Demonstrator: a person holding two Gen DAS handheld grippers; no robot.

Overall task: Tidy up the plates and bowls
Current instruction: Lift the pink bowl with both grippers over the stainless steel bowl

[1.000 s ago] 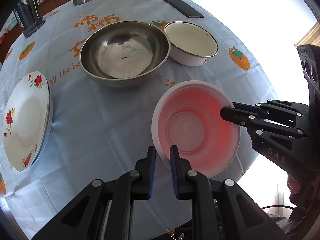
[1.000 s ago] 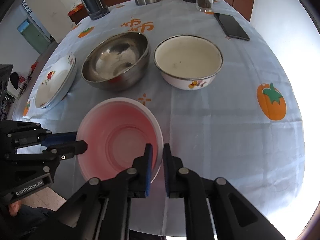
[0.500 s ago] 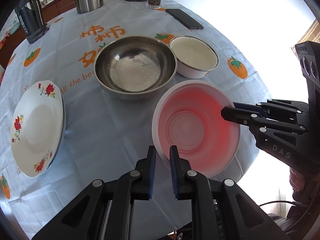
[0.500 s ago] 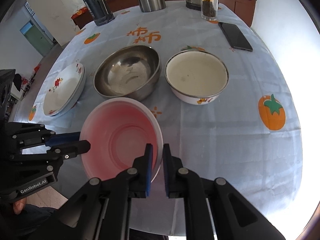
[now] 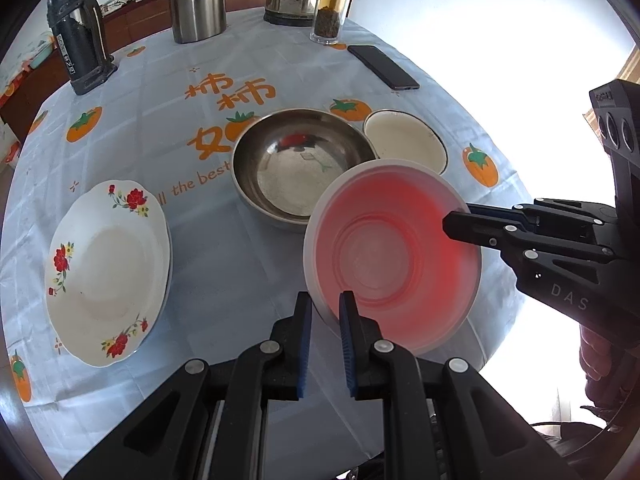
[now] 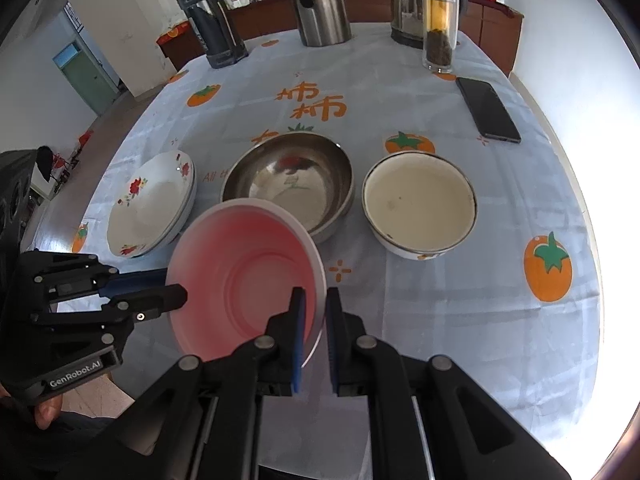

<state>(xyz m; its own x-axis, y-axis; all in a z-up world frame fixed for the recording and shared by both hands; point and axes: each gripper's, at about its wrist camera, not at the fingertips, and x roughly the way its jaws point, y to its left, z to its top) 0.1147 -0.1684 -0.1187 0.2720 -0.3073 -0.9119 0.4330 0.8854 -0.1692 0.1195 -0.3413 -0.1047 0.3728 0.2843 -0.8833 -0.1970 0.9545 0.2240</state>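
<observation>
A pink plastic bowl (image 5: pixel 394 256) (image 6: pixel 244 276) with a white rim is held in the air above the table's near edge, in front of the steel bowl (image 5: pixel 300 164) (image 6: pixel 290 182). My left gripper (image 5: pixel 325 304) is shut on its near-left rim. My right gripper (image 6: pixel 314 300) is shut on its opposite rim and shows in the left wrist view (image 5: pixel 460 222). A white enamel bowl (image 5: pixel 404 144) (image 6: pixel 420 204) stands right of the steel bowl. Flowered white plates (image 5: pixel 106 268) (image 6: pixel 150 204) lie stacked at the left.
At the table's far side stand a dark jar (image 6: pixel 208 28), a steel flask (image 6: pixel 320 4), a kettle (image 6: pixel 406 4) and a glass tea bottle (image 6: pixel 439 24). A black phone (image 6: pixel 488 110) lies at the right. The blue tablecloth (image 6: pixel 460 300) covers the round table.
Both grippers have lifted the pink bowl higher and pulled back; the table and the other bowls now appear farther away, with the far bottles coming into view.
</observation>
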